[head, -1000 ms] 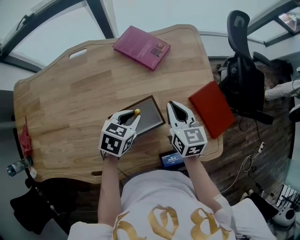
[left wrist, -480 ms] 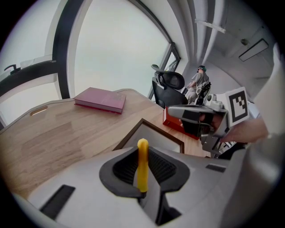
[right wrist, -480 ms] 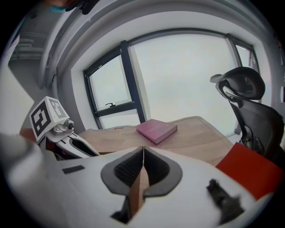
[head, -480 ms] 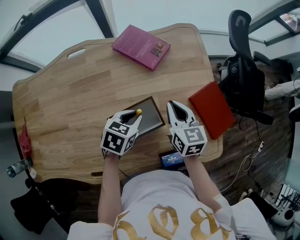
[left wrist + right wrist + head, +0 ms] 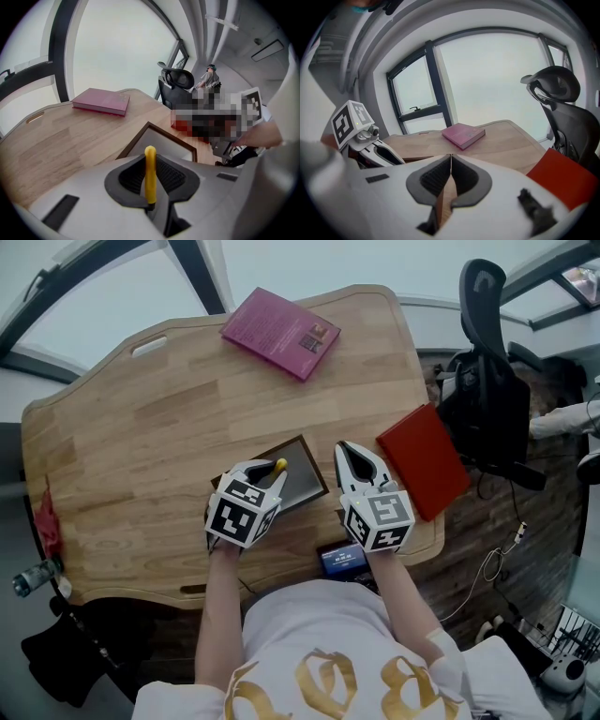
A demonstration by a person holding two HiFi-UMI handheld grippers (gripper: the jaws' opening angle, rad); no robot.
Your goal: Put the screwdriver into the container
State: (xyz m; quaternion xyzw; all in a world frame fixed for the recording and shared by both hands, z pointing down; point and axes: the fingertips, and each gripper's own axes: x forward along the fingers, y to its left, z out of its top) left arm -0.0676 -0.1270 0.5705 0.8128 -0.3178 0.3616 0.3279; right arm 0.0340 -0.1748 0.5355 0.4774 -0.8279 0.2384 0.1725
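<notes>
A yellow-handled screwdriver (image 5: 150,171) stands upright between the jaws of my left gripper (image 5: 150,161), which is shut on it. In the head view its yellow end (image 5: 279,465) pokes out over the near left corner of the container (image 5: 302,474), a shallow grey tray with a dark brown rim (image 5: 136,139). The left gripper (image 5: 272,472) hovers at that corner, pointing steeply down. My right gripper (image 5: 352,451) is shut and empty, just right of the tray. Its closed tips (image 5: 451,157) aim across the table.
A pink book (image 5: 279,332) lies at the wooden table's (image 5: 141,427) far edge. A red book (image 5: 424,457) lies right of the right gripper. A small blue-screened device (image 5: 343,559) sits at the near edge. A black office chair (image 5: 492,381) stands beyond the table's right side.
My left gripper has edged slightly right toward the tray, still holding the screwdriver. The right gripper has stayed where it was.
</notes>
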